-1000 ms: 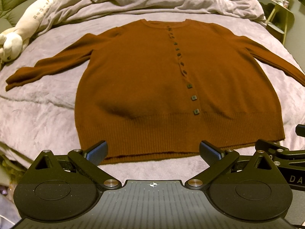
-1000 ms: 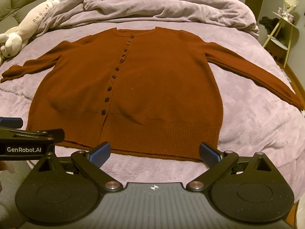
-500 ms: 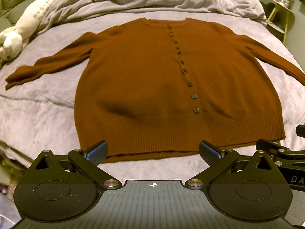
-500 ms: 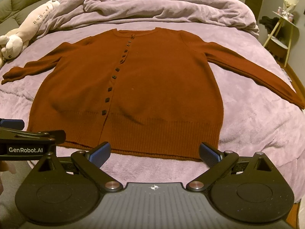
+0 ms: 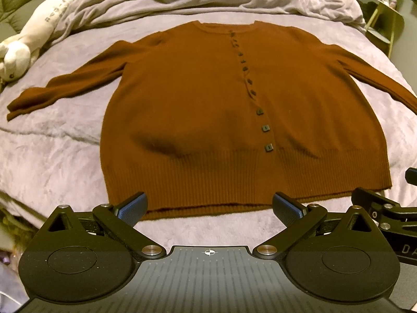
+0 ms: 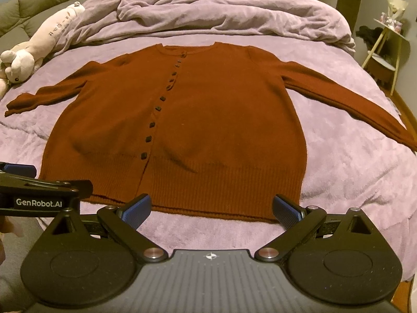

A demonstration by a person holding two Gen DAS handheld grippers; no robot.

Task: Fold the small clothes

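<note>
A rust-brown buttoned cardigan (image 5: 208, 109) lies flat, front up, on the lilac bed (image 5: 52, 151), sleeves spread to both sides. It also shows in the right wrist view (image 6: 221, 125). My left gripper (image 5: 209, 204) is open and empty, held just short of the ribbed hem's left half. My right gripper (image 6: 212, 208) is open and empty, just short of the hem's right half. The left gripper shows at the left edge of the right wrist view (image 6: 39, 193), and the right gripper at the right edge of the left wrist view (image 5: 385, 208).
A rumpled lilac duvet (image 6: 221, 15) is heaped at the head of the bed. A white plush toy (image 6: 39, 44) lies at the far left. A small side table (image 6: 388, 41) stands beyond the bed's right edge. The bed's front edge is just below the hem.
Both grippers have drawn back slightly and the right wrist view has tilted up, so the cardigan sits a little lower in it. Jaws stayed open; the cardigan has not moved.
</note>
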